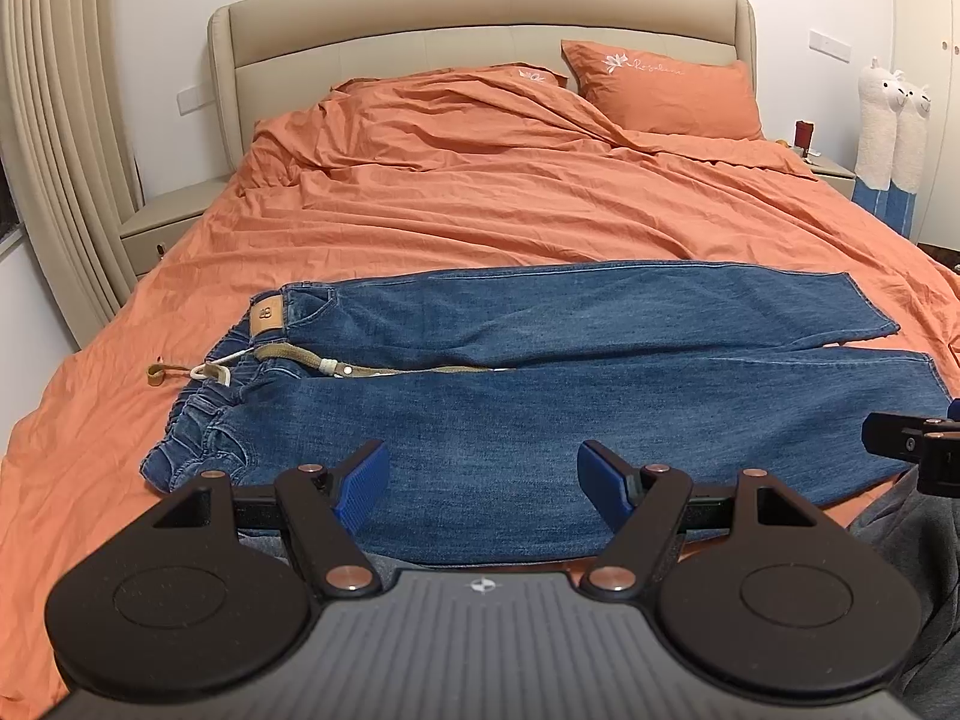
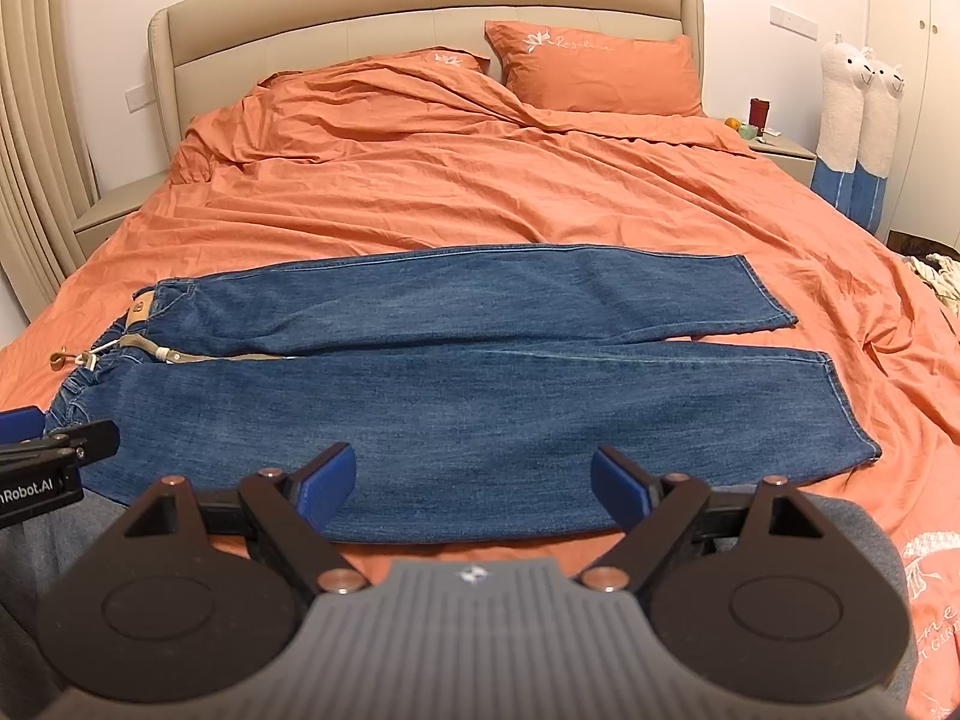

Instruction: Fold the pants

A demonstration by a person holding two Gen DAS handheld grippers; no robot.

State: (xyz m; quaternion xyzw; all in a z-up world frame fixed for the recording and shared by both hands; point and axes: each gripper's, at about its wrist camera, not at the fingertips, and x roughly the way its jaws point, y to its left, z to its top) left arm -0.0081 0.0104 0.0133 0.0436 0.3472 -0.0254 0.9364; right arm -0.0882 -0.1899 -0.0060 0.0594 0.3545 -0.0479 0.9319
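Observation:
Blue jeans (image 1: 540,372) lie flat across the orange bed (image 1: 420,198), waistband to the left, both legs running right. A tan drawstring (image 1: 384,369) trails from the waistband. My left gripper (image 1: 483,480) hovers open over the near leg, close to the waist end, with nothing between its blue pads. In the right wrist view the same jeans (image 2: 480,372) spread out, and my right gripper (image 2: 474,480) hangs open above the near leg's lower half, also holding nothing. The two leg hems (image 2: 840,402) lie apart at the right.
Orange pillows (image 1: 660,90) and a beige headboard (image 1: 480,18) sit at the far end. Nightstands (image 1: 162,222) flank the bed; the right one carries a red cup (image 2: 759,114). Two plush alpacas (image 2: 858,120) lean on the right wall. Grey cloth (image 2: 36,540) shows near the bed's front edge.

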